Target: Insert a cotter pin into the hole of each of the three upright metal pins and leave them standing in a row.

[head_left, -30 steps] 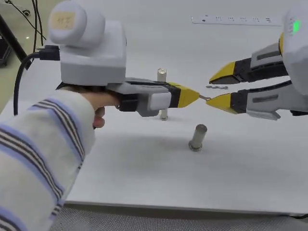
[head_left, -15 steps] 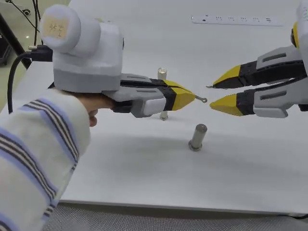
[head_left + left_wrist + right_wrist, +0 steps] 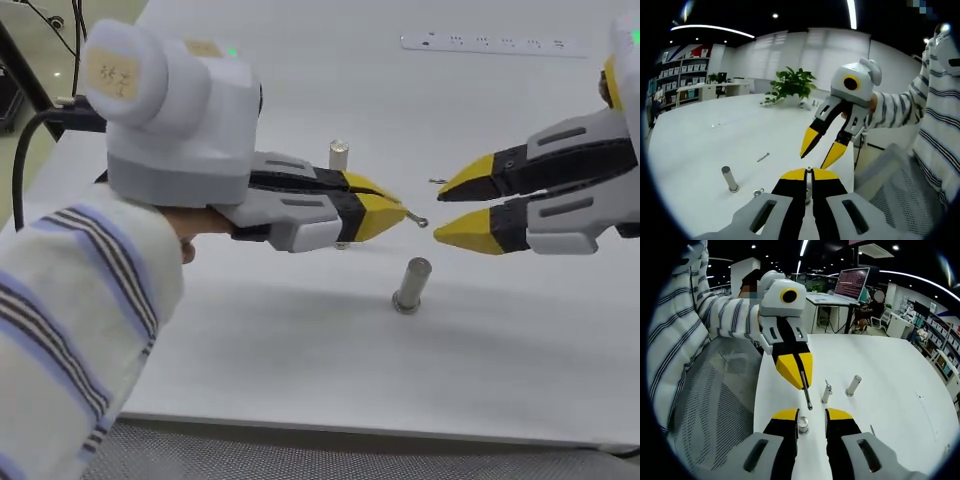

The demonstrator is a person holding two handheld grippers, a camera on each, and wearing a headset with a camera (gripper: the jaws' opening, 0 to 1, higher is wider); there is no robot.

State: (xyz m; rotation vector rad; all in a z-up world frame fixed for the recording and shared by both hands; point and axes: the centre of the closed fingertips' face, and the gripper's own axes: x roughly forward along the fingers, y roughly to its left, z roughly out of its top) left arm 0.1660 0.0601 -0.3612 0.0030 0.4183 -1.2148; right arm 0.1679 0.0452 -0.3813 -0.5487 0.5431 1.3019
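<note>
My left gripper (image 3: 397, 216) is shut on a thin cotter pin (image 3: 415, 218) that sticks out past its yellow tips, toward my right gripper (image 3: 446, 208). The right gripper is open, a short gap from the pin's end. Three upright metal pins stand on the white table: one in front (image 3: 411, 284), one at the back (image 3: 338, 156), one mostly hidden behind the left gripper (image 3: 341, 243). In the right gripper view the cotter pin (image 3: 806, 389) points down between my open right gripper (image 3: 812, 415), above a metal pin (image 3: 802, 425). In the left gripper view, my left gripper (image 3: 808, 174) grips the pin.
A loose cotter pin (image 3: 763, 157) lies on the table, another (image 3: 437, 181) near the right gripper's upper tip. A white power strip (image 3: 490, 42) lies along the far edge. A black cable (image 3: 25, 175) hangs at the left. The table's near edge (image 3: 350, 432) is close.
A second ago the cotter pin's end touched the right gripper's lower tip. Now the grippers stand slightly apart, the pin still in the left one, which has dipped a little.
</note>
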